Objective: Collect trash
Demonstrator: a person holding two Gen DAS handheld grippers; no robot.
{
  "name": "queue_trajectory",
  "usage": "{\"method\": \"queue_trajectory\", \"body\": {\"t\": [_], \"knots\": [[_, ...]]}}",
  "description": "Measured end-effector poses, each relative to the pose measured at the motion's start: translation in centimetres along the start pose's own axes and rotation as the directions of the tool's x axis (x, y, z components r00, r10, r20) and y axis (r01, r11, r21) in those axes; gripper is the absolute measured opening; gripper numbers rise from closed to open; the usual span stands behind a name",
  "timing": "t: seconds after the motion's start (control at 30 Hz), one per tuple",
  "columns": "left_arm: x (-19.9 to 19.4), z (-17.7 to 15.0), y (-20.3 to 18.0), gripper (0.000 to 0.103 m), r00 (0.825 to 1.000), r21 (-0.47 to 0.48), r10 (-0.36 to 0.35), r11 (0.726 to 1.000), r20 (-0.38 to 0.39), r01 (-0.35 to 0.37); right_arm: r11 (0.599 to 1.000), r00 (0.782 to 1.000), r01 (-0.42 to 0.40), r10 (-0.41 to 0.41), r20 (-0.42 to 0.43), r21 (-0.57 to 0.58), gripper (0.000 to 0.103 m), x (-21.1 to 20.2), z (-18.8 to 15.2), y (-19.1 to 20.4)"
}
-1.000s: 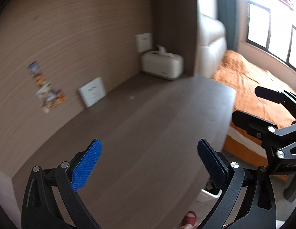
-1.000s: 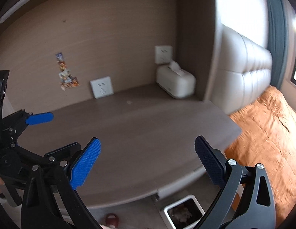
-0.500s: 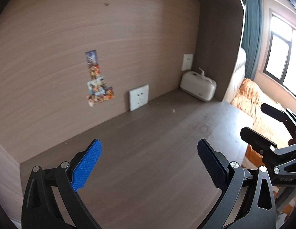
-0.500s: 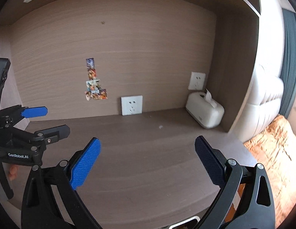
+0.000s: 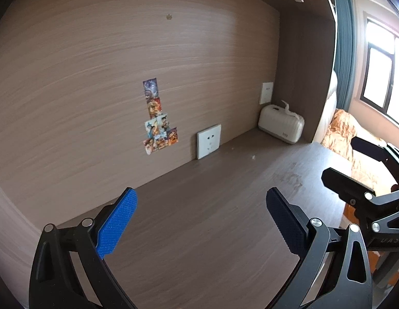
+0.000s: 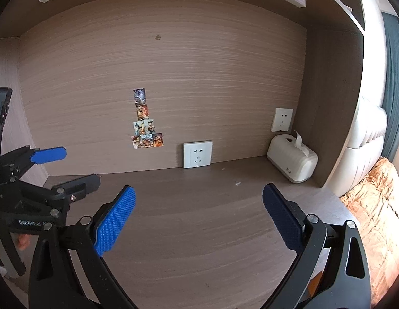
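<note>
My left gripper (image 5: pixel 200 221) is open and empty above the brown wooden desk (image 5: pixel 212 226). My right gripper (image 6: pixel 198 219) is open and empty above the same desk (image 6: pixel 194 206). A tiny white scrap (image 6: pixel 237 183) lies on the desk near the back right; it also shows in the left wrist view (image 5: pixel 253 157). A second speck (image 6: pixel 223 169) lies closer to the wall. Each gripper shows at the edge of the other's view, the right one (image 5: pixel 359 177) and the left one (image 6: pixel 68 170). No bin is in view.
A white tissue box (image 6: pixel 293 161) stands in the back right corner. Two wall sockets (image 6: pixel 197 154) (image 6: pixel 282 119) and several stickers (image 6: pixel 145 126) are on the back panel. A padded headboard (image 6: pixel 364 141) and an orange bedspread (image 6: pixel 377 200) lie to the right.
Both grippers have tilted upward and swung left. The view went from the desk edge, floor and white bin to the back wall. The bin has left view. Both jaws stay open.
</note>
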State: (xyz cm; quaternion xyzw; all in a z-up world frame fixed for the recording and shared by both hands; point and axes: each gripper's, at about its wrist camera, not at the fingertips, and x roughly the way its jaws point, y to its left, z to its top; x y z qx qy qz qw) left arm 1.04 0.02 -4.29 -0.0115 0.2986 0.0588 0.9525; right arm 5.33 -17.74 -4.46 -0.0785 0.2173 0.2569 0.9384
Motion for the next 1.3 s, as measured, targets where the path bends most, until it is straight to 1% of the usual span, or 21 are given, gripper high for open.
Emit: {"method": "queue_trajectory", "body": {"t": [0.2, 0.37, 0.53, 0.67, 0.8, 0.97, 1.17, 1.3], "knots": [[0.3, 0.2, 0.7, 0.099, 1.0, 0.006, -0.009, 1.0, -0.006, 0.009, 1.0, 1.0, 0.016, -0.016, 0.011, -0.015, 0.098, 0.3, 0.3, 0.9], [0.5, 0.0, 1.1, 0.099, 0.999, 0.008, -0.029, 1.0, -0.017, 0.029, 1.0, 1.0, 0.022, -0.022, 0.002, 0.004, 0.098, 0.5, 0.3, 0.9], [0.8, 0.1, 1.0, 0.099, 0.999, 0.025, -0.049, 0.998, -0.015, 0.049, 0.998, 0.998, 0.059, -0.059, -0.007, -0.001, 0.098, 0.5, 0.0, 1.0], [0.8, 0.1, 0.7, 0.099, 0.999, 0.042, -0.052, 0.998, -0.002, 0.053, 0.997, 0.997, 0.077, -0.078, -0.01, -0.004, 0.098, 0.4, -0.2, 0.9], [0.9, 0.1, 0.5, 0.099, 0.999, 0.055, -0.05, 0.997, 0.005, 0.049, 0.996, 0.996, 0.087, -0.087, -0.014, 0.0, 0.098, 0.5, -0.3, 0.9], [0.9, 0.1, 0.5, 0.099, 0.999, 0.061, -0.043, 0.997, 0.017, 0.042, 0.993, 0.993, 0.121, -0.121, 0.005, 0.004, 0.098, 0.4, -0.2, 1.1], [1.4, 0.0, 0.9, 0.099, 0.998, 0.058, -0.058, 0.997, -0.001, 0.058, 0.992, 0.992, 0.125, -0.125, -0.002, 0.026, 0.098, 0.8, -0.3, 0.9], [1.9, -0.1, 1.0, 0.099, 1.0, 0.072, -0.02, 0.997, 0.002, 0.019, 0.99, 0.991, 0.134, -0.134, -0.013, 0.04, 0.098, 1.2, -0.5, 0.9]]}}
